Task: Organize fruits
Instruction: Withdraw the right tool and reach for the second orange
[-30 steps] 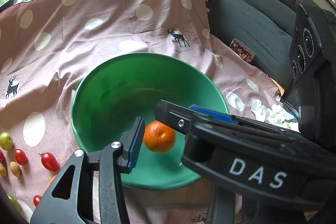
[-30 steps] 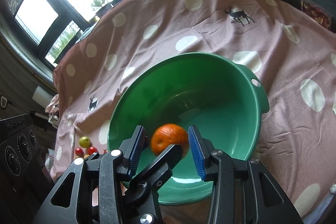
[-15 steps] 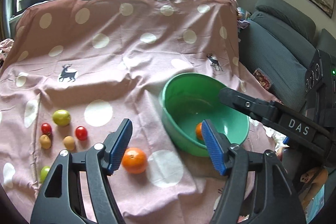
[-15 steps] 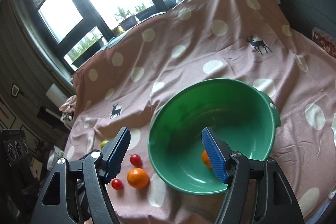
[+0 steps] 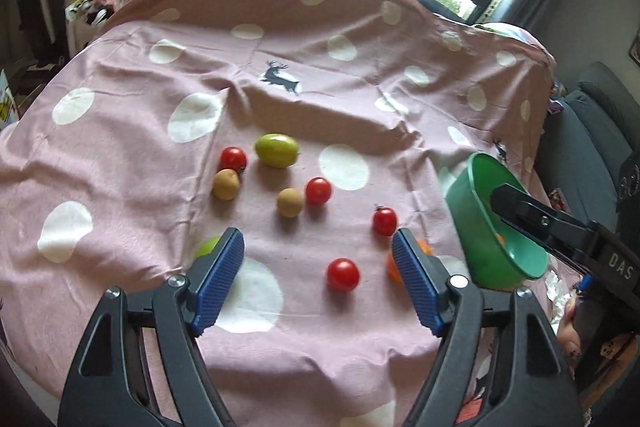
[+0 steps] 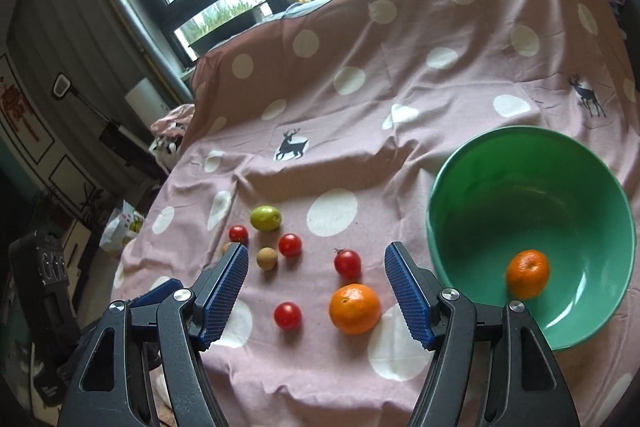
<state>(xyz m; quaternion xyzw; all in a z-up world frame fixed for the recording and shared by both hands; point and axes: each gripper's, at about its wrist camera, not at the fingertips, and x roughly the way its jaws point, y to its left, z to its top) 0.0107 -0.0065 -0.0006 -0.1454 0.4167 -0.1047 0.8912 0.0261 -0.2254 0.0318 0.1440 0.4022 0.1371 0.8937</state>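
Observation:
A green bowl (image 6: 480, 187) stands at the right on the pink dotted cloth, with one orange (image 6: 527, 273) inside; it also shows in the left wrist view (image 5: 472, 211). A second orange (image 6: 354, 308) lies on the cloth left of the bowl, partly hidden behind a finger in the left wrist view (image 5: 425, 247). Several red tomatoes (image 5: 342, 274), two brown fruits (image 5: 289, 202) and a green fruit (image 5: 277, 150) lie scattered on the cloth. My left gripper (image 5: 318, 281) is open and empty above the fruits. My right gripper (image 6: 316, 291) is open and empty, hovering near the second orange.
The cloth (image 5: 120, 155) drapes over a raised back under the windows. A grey sofa (image 5: 600, 131) stands to the right. Another green fruit (image 5: 208, 247) peeks from behind my left finger. A dark device (image 6: 44, 267) stands at the left.
The right gripper let go of the orange, which now rests in the bowl. Both grippers pulled back and swung left over the scattered fruits, jaws open wide.

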